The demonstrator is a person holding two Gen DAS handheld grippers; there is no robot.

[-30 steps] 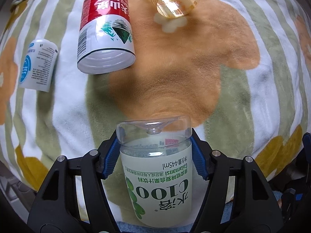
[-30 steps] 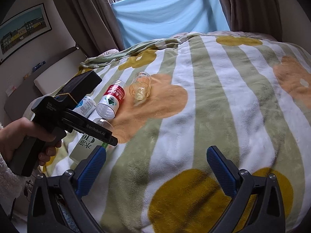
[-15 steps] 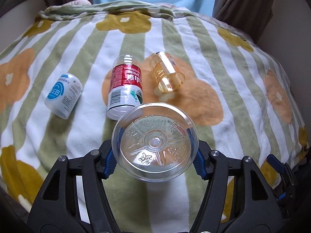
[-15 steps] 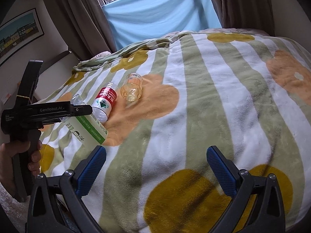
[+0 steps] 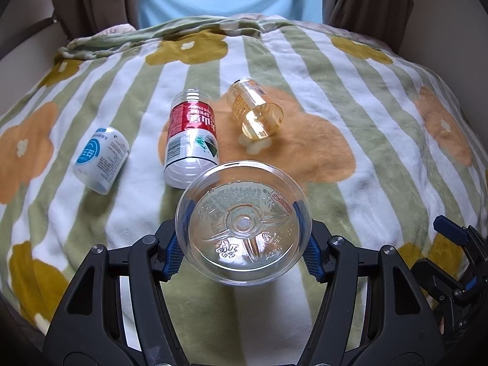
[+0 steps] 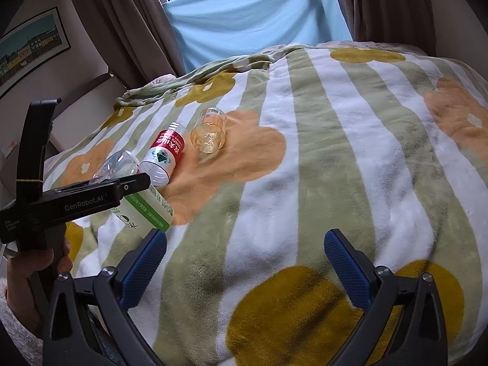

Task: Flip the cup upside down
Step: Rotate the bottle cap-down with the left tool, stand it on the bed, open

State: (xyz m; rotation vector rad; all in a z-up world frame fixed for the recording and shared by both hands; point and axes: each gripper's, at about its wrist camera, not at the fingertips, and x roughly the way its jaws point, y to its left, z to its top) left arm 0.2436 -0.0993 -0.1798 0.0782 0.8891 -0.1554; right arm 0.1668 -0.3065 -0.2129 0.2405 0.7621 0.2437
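Note:
A clear plastic cup with a green and white label is clamped between the blue pads of my left gripper. Its embossed base faces the left wrist camera. From the right wrist view the cup hangs tilted above the blanket, its clear base up and to the left, its labelled open end down and to the right, under the left gripper. My right gripper hovers open over the blanket with nothing between its fingers.
Three other cups lie on their sides on the striped flower blanket: a red-labelled one, an amber one and a white one with a blue logo. A hand holds the left gripper's handle. Curtains hang behind the bed.
The left gripper has swung up from pointing down at the blanket to roughly level, carrying the cup. The cup's base now faces the left camera instead of its label. The right gripper stayed open.

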